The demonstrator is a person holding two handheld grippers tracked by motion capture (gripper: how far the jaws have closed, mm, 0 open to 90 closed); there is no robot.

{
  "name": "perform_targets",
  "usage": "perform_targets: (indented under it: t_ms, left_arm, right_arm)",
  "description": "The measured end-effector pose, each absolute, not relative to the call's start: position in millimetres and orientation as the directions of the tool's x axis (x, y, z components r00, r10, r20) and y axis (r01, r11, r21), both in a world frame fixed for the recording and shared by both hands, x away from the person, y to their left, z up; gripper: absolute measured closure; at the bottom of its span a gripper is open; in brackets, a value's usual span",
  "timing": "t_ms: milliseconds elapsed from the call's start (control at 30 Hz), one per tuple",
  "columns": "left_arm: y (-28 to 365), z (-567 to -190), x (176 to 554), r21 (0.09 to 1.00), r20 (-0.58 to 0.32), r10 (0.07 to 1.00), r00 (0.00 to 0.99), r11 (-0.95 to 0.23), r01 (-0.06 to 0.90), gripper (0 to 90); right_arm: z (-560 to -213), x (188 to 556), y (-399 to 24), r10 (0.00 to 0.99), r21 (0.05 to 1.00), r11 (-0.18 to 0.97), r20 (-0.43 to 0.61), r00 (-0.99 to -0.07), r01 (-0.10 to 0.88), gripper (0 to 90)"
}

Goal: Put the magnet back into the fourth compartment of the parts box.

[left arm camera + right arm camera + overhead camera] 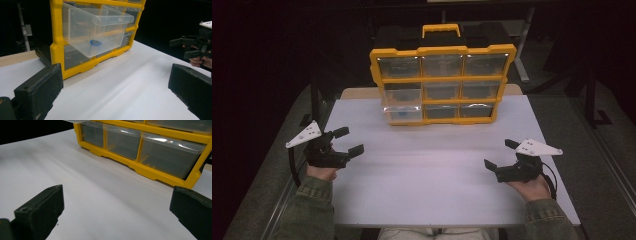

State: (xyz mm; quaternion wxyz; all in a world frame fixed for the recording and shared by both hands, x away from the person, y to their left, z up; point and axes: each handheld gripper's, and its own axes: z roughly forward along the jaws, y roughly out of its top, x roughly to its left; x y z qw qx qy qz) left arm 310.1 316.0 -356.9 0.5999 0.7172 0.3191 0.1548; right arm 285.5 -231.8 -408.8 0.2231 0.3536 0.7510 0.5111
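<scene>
— Which step can be judged to be in hand?

— An early one, it would seem. The left gripper (347, 140) and the right gripper (499, 154) are held low over the tabletop (427, 170), each with its fingers spread wide and nothing between them. The yellow organiser (443, 85) is stood upright well ahead of both pairs of fingers, untouched.

— And the thing to be handled?

— One clear drawer (96, 31) is seen pulled partway out of the frame, ahead of the left fingers and above their level; a small blue piece (95, 42) lies inside it. The other drawers are seated flush.

— What is called for next?

— Probably a forward reach by the left gripper, raised to the drawer's height, so that its front lip can be taken or the blue piece reached. Care would be needed lest the drawer be tipped out.

— The surface and room?

— A plain white sheet is laid over a wooden top; the surroundings are kept dark, with little to be made out.
</scene>
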Motion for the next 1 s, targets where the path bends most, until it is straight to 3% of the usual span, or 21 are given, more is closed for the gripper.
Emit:
perform_targets:
  t_ms: [700,1000]
  left_arm:
    - [325.2,-392.4,301.5,0.957,-0.138,0.702,0.698,-0.085,0.276,0.0]
    - [321.5,-400.1,297.6,0.961,-0.076,0.742,0.666,-0.123,0.247,0.0]
  right_arm:
    - [-407.8,284.4,-232.2,0.758,0.929,0.223,0.027,-0.651,0.297,0.0]
    - [-407.1,282.7,-232.9,0.76,0.931,0.214,0.032,-0.649,0.297,0.0]
